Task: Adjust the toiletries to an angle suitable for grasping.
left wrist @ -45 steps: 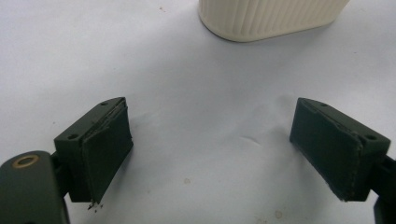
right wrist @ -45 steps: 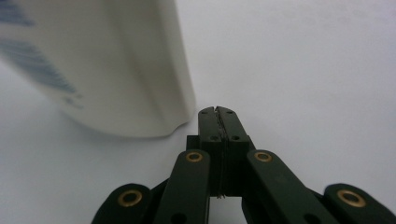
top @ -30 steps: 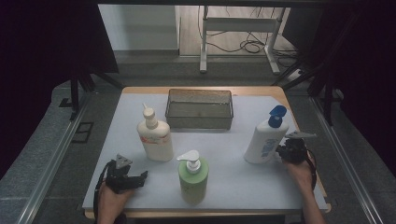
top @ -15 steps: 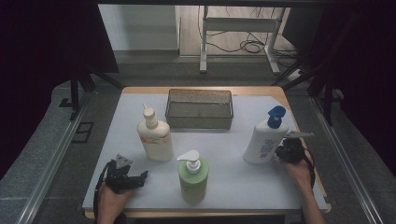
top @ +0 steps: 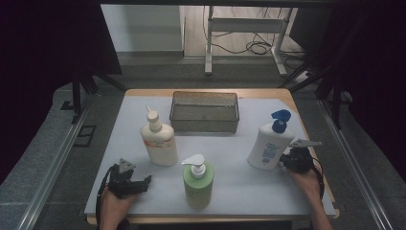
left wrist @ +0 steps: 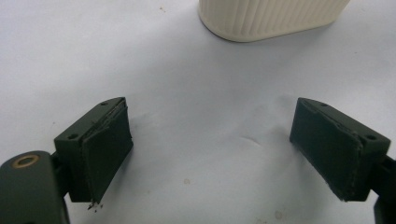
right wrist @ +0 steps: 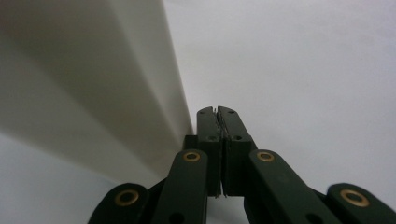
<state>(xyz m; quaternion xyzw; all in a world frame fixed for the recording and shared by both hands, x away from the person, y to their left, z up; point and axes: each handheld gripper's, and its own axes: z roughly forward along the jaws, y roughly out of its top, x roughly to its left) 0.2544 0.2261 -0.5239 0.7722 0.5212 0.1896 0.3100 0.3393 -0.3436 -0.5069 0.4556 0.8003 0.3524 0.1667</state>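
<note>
A white bottle with a blue pump (top: 267,146) stands at the table's right. My right gripper (top: 283,160) lies low beside its base with the jaws shut and nothing between them. In the right gripper view the shut tips (right wrist: 218,112) sit right against the bottle's white wall (right wrist: 93,93); I cannot tell whether they touch. My left gripper (top: 145,181) rests near the front left, open and holding nothing. Its jaws (left wrist: 233,149) point toward the ribbed base of a cream bottle (left wrist: 271,16), which stands a little way off (top: 158,141).
A green pump bottle (top: 197,184) stands near the front middle, between the two hands. A dark mesh basket (top: 205,112) sits at the back middle of the white table mat (top: 239,177). Metal rails run along the floor on both sides.
The right gripper has edged slightly closer to the white bottle's base. The left gripper and the other bottles have stayed where they were.
</note>
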